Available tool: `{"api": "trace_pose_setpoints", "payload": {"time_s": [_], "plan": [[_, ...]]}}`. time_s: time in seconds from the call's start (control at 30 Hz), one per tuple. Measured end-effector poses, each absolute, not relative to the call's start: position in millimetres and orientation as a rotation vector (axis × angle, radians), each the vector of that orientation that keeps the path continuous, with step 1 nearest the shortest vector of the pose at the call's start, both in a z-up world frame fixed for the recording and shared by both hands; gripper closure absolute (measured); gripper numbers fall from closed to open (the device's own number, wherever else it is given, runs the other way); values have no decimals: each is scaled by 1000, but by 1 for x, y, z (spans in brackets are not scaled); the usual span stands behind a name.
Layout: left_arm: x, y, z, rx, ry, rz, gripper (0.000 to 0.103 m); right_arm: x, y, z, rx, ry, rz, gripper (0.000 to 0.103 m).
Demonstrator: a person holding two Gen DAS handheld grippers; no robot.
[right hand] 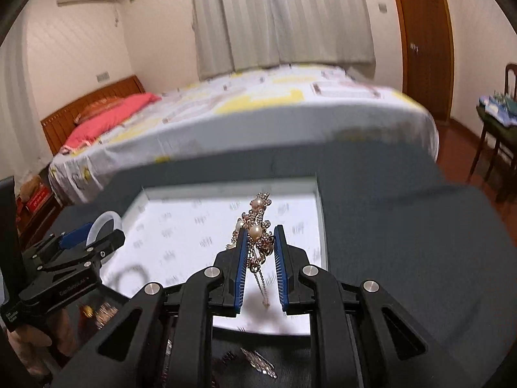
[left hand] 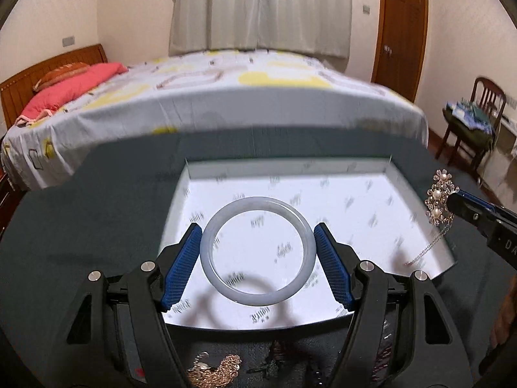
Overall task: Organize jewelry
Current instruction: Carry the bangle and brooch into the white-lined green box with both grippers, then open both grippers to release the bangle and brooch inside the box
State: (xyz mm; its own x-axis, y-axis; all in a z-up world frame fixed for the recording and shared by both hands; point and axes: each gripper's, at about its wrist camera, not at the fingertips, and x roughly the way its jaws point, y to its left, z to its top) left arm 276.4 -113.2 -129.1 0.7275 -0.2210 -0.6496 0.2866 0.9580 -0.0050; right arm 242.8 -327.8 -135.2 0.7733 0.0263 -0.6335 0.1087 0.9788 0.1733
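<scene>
My left gripper [left hand: 257, 237] is shut on a pale jade bangle [left hand: 210, 236], held flat above a white box tray [left hand: 416, 242] on the dark table. The left gripper also shows at the left of the right wrist view [right hand: 93, 237], with the bangle [right hand: 103, 220] in it. My right gripper [right hand: 260, 236] is shut on a gold pearl-and-rhinestone brooch [right hand: 257, 226] with a thin chain hanging down, above the tray [right hand: 181, 223]. That brooch [left hand: 439, 197] and the right gripper's fingers [left hand: 465, 207] show at the right edge of the left wrist view.
More jewelry lies on the dark cloth near me: a gold chain piece [left hand: 213, 368], and a clear crystal piece [right hand: 258, 362]. A bed [left hand: 226, 97] stands beyond the table. A wooden chair [left hand: 475, 119] with items stands at the right.
</scene>
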Motion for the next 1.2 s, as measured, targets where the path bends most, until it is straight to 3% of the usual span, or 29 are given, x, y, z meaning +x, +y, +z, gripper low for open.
{"api": "trace_pose_setpoints", "payload": {"time_s": [0.33, 1.0, 1.2], "plan": [[287, -122, -161, 131, 785, -295, 34, 246, -333, -181, 247, 804, -65, 86], [294, -136, -182, 119, 872, -348, 33, 249, -333, -188, 240, 827, -71, 85], [292, -139, -181, 131, 857, -349, 21, 250, -334, -189, 250, 824, -58, 83]]}}
